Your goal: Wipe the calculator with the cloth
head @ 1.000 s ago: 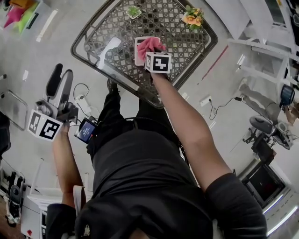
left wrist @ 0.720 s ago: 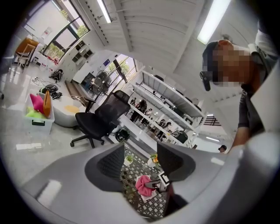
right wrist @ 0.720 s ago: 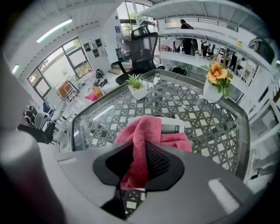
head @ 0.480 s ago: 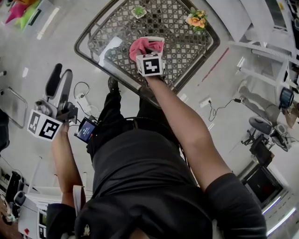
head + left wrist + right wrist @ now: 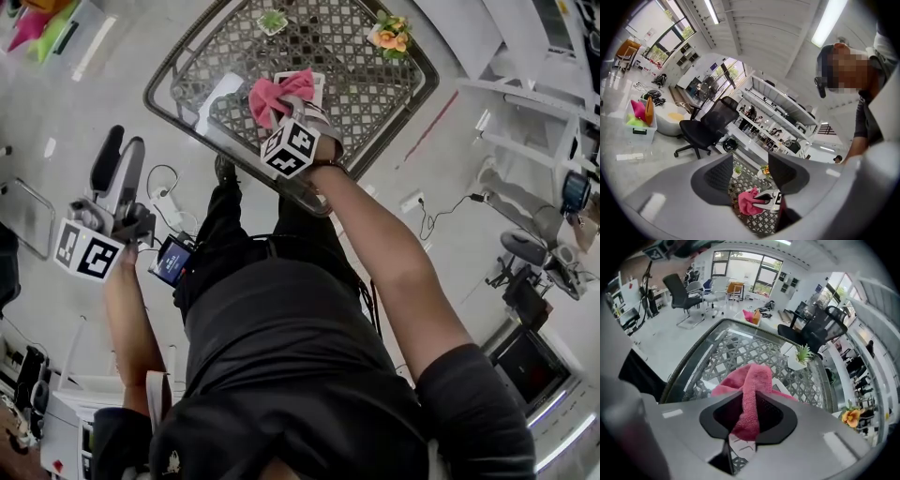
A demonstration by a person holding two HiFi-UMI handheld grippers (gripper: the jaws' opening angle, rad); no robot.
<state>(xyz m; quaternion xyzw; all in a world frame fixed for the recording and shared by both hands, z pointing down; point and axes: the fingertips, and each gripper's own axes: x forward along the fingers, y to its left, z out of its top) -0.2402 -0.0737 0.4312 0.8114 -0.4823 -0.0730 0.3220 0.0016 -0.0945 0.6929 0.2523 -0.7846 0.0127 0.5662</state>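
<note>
A pink cloth is bunched on a white calculator that lies on the glass-topped lattice table. My right gripper points steeply down over it, shut on a fold of the cloth; a strip of the calculator shows under the jaws. My left gripper hangs off to the left of the table over the floor, open with nothing between its pads. From there the cloth and the right gripper are visible in the distance.
A small green pot plant and a pot of orange flowers stand at the table's far side. A white strip lies on the glass left of the cloth. Cables and a power strip lie on the floor.
The right gripper has slid left across the calculator with the cloth and rolled, so its marker cube now sits tilted. The left gripper has stayed where it was.
</note>
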